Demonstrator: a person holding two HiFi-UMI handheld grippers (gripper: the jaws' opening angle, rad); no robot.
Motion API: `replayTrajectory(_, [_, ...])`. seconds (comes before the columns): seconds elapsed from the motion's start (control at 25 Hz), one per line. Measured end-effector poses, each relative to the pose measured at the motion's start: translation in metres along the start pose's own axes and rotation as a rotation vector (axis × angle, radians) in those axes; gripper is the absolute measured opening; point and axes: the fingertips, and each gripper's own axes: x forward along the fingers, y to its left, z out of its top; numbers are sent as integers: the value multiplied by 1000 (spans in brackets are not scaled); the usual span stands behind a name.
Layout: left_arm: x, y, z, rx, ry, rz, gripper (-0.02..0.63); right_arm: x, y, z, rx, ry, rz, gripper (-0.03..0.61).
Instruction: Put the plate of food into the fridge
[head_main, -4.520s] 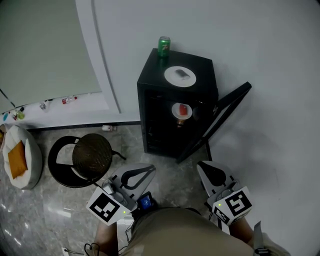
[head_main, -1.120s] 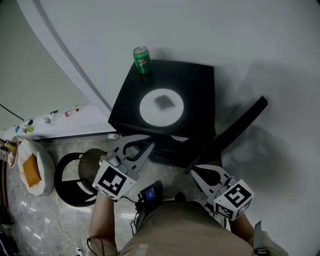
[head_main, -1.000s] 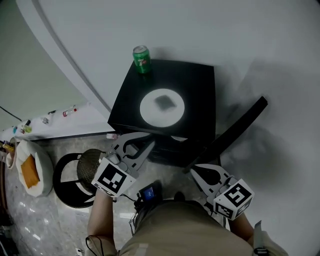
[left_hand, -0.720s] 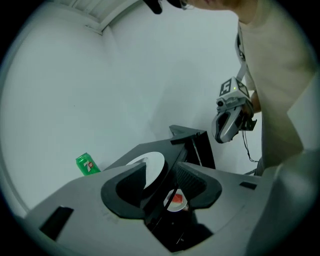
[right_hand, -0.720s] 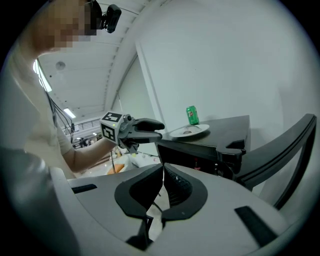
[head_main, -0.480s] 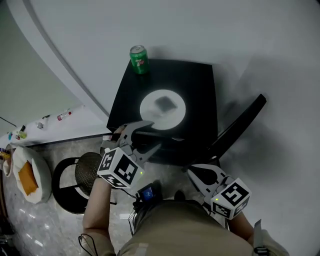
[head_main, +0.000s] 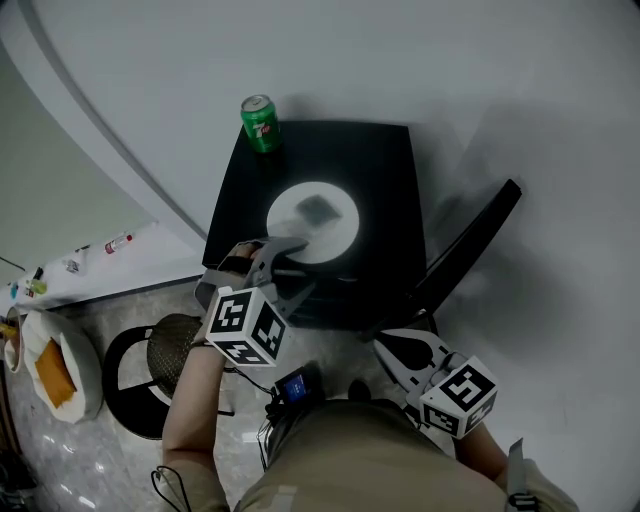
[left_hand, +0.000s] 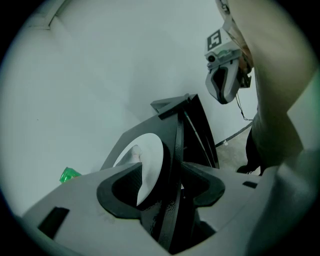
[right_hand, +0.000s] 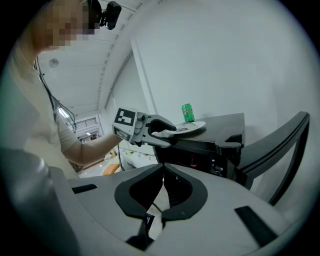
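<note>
Black mini fridge (head_main: 385, 180) stood against the wall with its door (head_main: 465, 250) swung open to the right. White plate (head_main: 312, 222) with a dark piece of food (head_main: 318, 210) sat on the fridge top, not inside. Green soda can (head_main: 260, 124) stood upright at the back left corner of the top, well apart from the plate.

Left gripper (head_main: 305, 266) was at the plate's near rim, rolled onto its side. Its jaws had just been opening and stood wide. The left gripper view showed the plate rim and the front edge of the fridge top between them, one jaw over the plate, the other under the edge. Pads weren't pressing on either, so no grip.

Right gripper (head_main: 383, 343) hung low by the person's right side, in front of the open door, near its bottom edge. Jaws fully together, nothing between them.

Round black stool (head_main: 160, 355) stood on the floor left of the fridge.
</note>
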Motion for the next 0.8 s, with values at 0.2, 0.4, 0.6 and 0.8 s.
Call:
replayTrajectory(0.2, [4, -2, 0, 1, 1, -15, 226, 1, -3, -3, 8, 1, -3, 21])
replayTrajectory(0.4, [4, -2, 0, 4, -2, -19, 225, 3, -4, -4, 7, 2, 4, 21])
replayTrajectory(0.6, [1, -2, 0, 7, -3, -3, 202, 6, -4, -2, 8, -1, 11, 21])
replayTrajectory(0.8, [-3, -3, 1, 0, -21, 12, 176, 7, -4, -5, 37, 4, 20, 22])
